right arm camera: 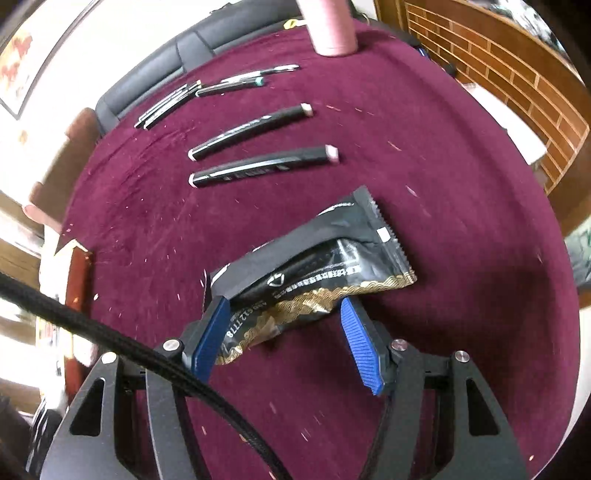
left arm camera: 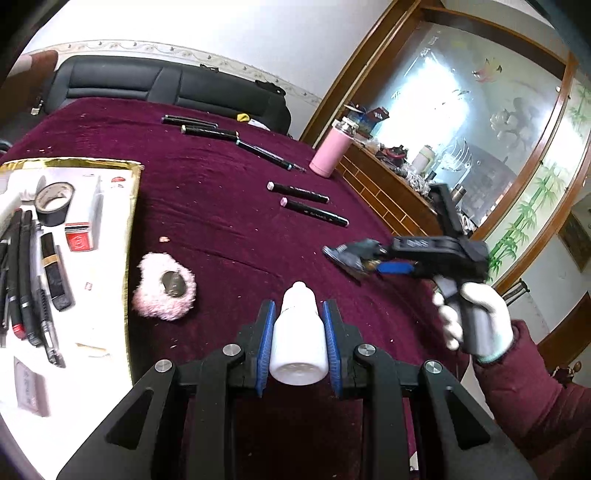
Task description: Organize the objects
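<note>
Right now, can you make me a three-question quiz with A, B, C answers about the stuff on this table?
1. Where is the roll of tape?
A. on the white tray
B. beside the pink bottle
C. in a gripper

2. What colour is the tablecloth?
A. green
B. dark red
C. yellow

3. What does the left gripper hold?
A. a marker
B. nothing
C. a white bottle

Answers: 1 A, it lies among the tray's pens; 2 B, maroon velvet throughout; 3 C, both blue pads press its sides.

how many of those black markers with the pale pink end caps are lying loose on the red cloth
2. Both lie side by side mid-cloth: the farther marker toward the pink bottle, the nearer marker just beyond the black packet. Thinner pens at the far edge are not counted.
</note>
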